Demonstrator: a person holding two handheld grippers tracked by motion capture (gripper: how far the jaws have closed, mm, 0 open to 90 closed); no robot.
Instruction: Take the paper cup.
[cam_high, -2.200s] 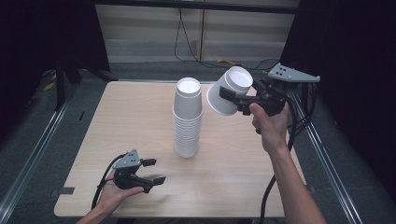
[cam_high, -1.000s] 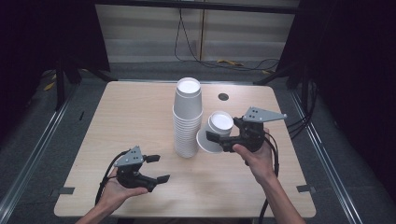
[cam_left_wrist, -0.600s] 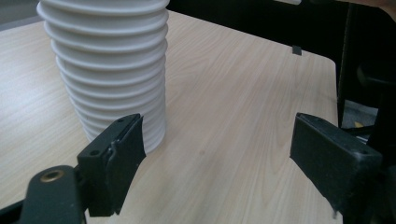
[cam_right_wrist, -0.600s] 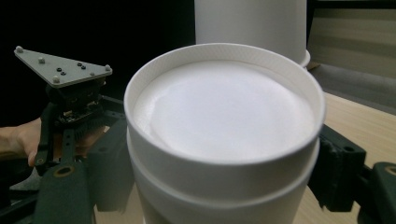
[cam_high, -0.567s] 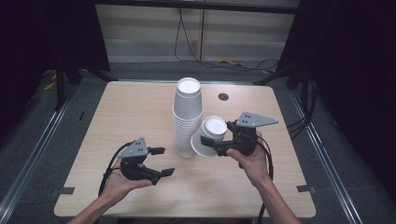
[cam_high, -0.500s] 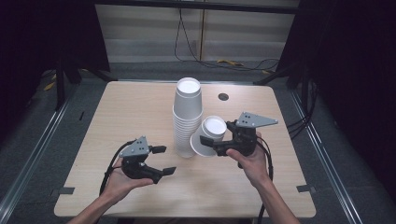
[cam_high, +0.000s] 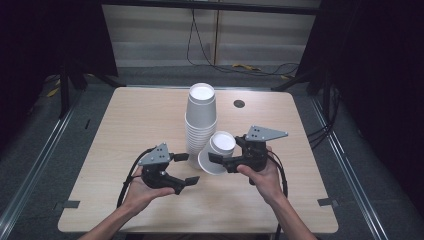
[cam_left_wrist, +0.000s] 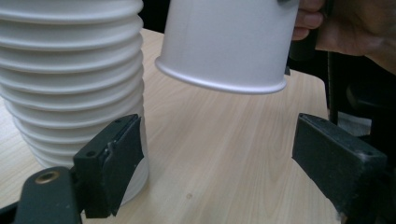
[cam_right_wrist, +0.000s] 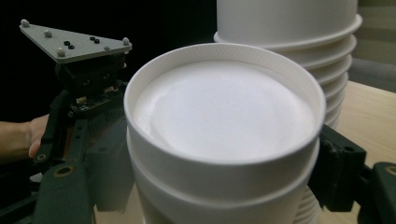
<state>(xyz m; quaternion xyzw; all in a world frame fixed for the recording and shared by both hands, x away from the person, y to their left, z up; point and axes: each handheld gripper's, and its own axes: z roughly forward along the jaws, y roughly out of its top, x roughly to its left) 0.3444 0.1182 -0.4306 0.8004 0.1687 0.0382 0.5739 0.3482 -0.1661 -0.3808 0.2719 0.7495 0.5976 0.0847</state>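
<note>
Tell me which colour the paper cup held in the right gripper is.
Plain white paper cup, clearest in the right gripper view.

In the left gripper view, we lose the upper part of the held cup (cam_left_wrist: 226, 44) and the top of the cup stack (cam_left_wrist: 70, 79) beyond the frame's upper edge. In the right gripper view, the cup's (cam_right_wrist: 224, 140) lower wall is cut off at the bottom edge, and it hides most of the stack (cam_right_wrist: 299, 28). We cannot identify the small dark disc (cam_high: 239, 104) on the table (cam_high: 125, 125).
</note>
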